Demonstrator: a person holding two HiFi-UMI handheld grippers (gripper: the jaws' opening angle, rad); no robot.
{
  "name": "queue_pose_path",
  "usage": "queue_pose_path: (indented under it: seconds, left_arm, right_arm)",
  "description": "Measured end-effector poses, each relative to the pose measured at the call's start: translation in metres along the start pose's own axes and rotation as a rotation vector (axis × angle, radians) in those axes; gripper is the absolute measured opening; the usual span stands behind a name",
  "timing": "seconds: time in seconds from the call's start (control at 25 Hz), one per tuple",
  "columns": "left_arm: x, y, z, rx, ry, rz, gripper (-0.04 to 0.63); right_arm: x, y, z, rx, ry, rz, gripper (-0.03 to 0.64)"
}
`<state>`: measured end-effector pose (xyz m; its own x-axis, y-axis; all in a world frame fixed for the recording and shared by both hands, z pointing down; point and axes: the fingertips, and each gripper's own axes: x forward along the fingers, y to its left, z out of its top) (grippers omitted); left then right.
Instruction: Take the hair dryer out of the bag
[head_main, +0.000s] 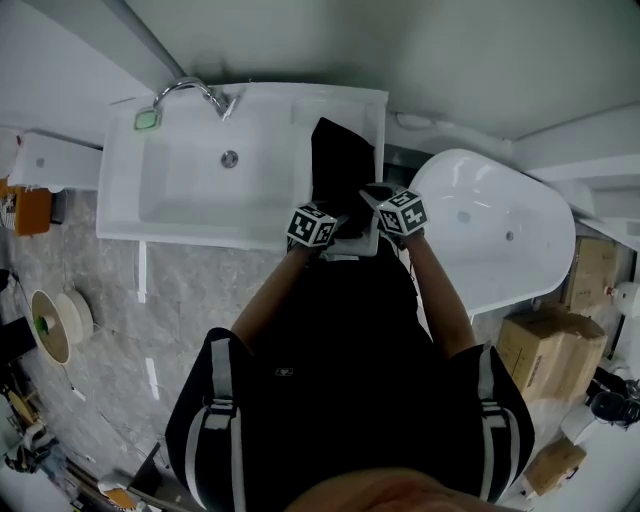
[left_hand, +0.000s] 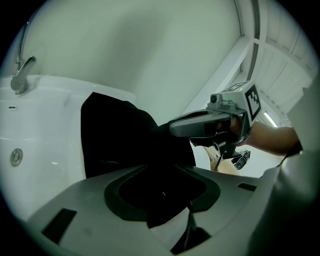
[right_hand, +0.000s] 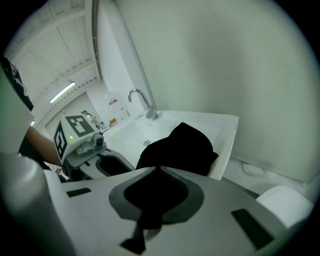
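Two grippers meet the black bag (head_main: 338, 160) at centre frame; I read left gripper (left_hand: 165, 167) parted around fabric, right gripper (right_hand: 155, 168) clamped on it.

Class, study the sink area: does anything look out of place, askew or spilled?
Yes: a black bag sits slumped on the ledge of the sink, right of the basin, which is an odd spot for a bag. The right gripper pinches its cloth. Nothing looks spilled or broken.
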<state>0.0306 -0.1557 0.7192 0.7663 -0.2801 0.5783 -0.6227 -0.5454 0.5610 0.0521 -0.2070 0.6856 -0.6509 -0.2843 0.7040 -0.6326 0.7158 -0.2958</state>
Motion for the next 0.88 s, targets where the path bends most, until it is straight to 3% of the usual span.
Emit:
queue_pose_path:
  seconds: [0.24,0.48,0.64,0.76,0.88]
  left_arm:
    - [0.016,-0.017,0.012,0.056,-0.013,-0.026,0.138]
    - [0.027,0.010,0.014,0.035,0.000,0.114,0.147]
    - [0.023,0.013,0.018,-0.018,-0.043,0.136,0.147]
    - [0.014,0.008,0.024,-0.026,-0.093,0.144,0.147]
    - [0.015,0.020,0.026,-0.016,-0.087,0.195,0.147]
  right_arm:
    - [-0.010,0.004,0.006,0.066,-0.064,0.032,0.077]
    - [-0.017,0.019,0.020,0.063,-0.123,0.073,0.077]
    - [-0.023,0.021,0.032,0.098,-0.169,0.104,0.077]
    - [-0.028,0.014,0.030,0.115,-0.172,0.105,0.075]
    - [-0.031,0.011,0.029,0.146,-0.180,0.122,0.075]
